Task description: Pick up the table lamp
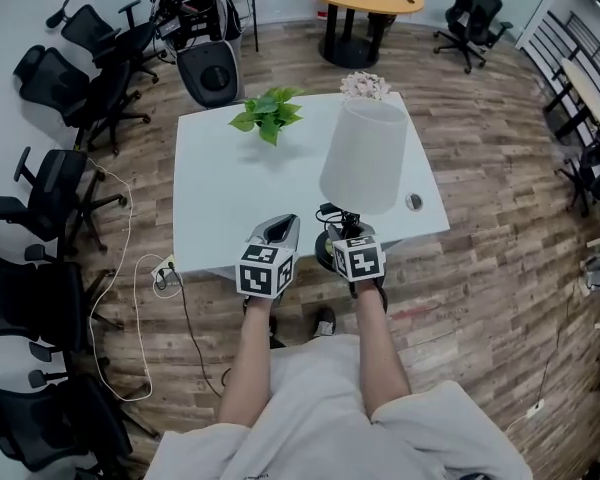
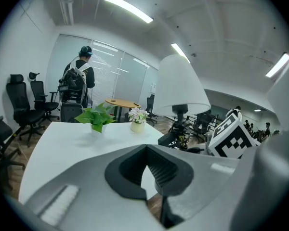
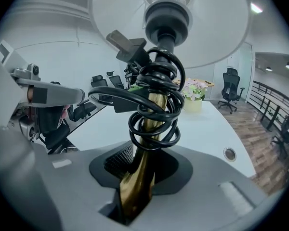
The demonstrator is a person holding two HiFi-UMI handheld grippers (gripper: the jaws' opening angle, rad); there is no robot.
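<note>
where the table lamp (image 1: pixel 365 153) is sitting: near the front edge of the white surface (image 1: pixel 230 188), right of middle, just ahead of us; we are not able to tell whether its black base (image 1: pixel 326 252) is touching the surface or hanging just clear.
right tool (image 3: pixel 137 186): we are clamping its jaws on the brass stem (image 3: pixel 151 112), low down, below the black cord (image 3: pixel 156 81) that is coiling round it.
left tool (image 2: pixel 147 177): its jaws are standing apart with nothing between them; it is hovering just beside the lamp on the left.
doing the lift well: we are judging that the wide shade (image 3: pixel 221 28) is making the lamp top-heavy, so we are aiming to raise it straight up, holding the stem upright and squeezing firmly; smooth brass is likely to be slipping under any tilt.
cord: we are watching that its loops are not snagging a jaw.
edges: the base is sitting close to the front edge, so we are avoiding any drag toward us.
open room: the surface to the left is lying bare; the potted plant (image 1: pixel 268 113) and flower pot (image 1: pixel 364 85) are standing well apart at the far edge; office chairs (image 1: pixel 55 183) are crowding the floor at left.
</note>
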